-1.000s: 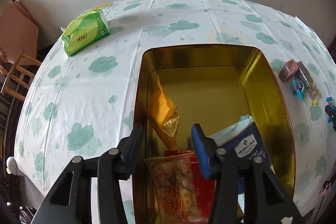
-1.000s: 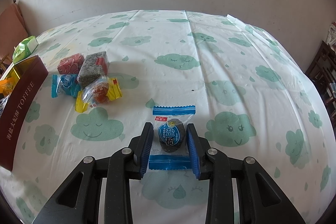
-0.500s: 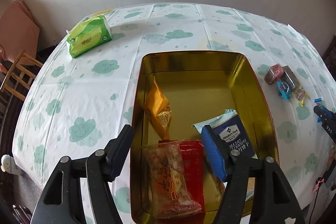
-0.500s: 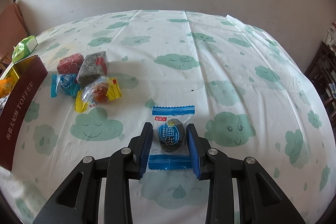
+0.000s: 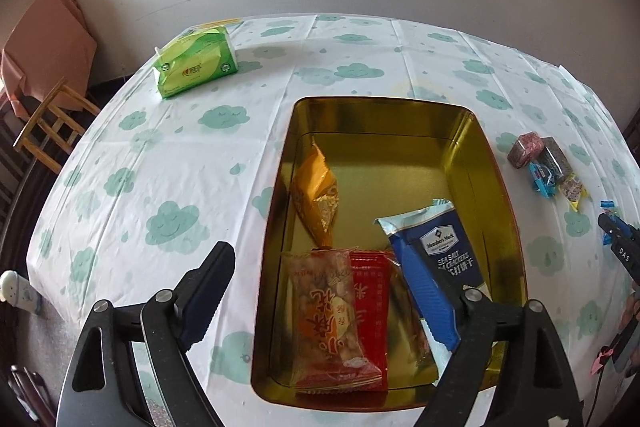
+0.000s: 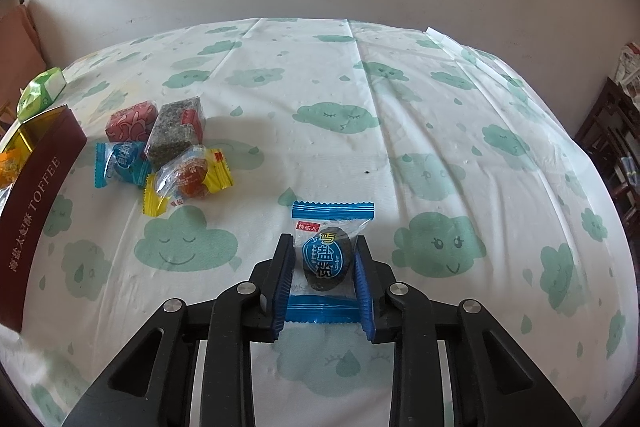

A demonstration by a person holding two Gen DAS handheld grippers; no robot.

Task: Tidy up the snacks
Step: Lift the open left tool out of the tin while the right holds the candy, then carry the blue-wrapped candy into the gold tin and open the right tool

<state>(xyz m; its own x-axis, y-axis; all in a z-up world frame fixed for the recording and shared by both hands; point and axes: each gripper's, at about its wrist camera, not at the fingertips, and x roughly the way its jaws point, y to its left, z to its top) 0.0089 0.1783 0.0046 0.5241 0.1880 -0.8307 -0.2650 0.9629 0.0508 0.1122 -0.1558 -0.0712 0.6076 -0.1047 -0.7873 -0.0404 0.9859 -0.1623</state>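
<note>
Right wrist: right claw (image 6: 323, 281) clamped on blue-wrapped candy (image 6: 326, 259), resting on tabletop (image 6: 400, 99). Snack pile (image 6: 168, 151) off to its left, by tin (image 6: 36, 195). Left claw (image 5: 320, 299) spread wide, empty, over tin.

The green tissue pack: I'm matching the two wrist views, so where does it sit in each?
Left wrist: green tissue pack at upper left, beyond the gold tin.
Right wrist: far left edge, behind the tin's maroon wall.
Shared landmark: the tin.
</note>
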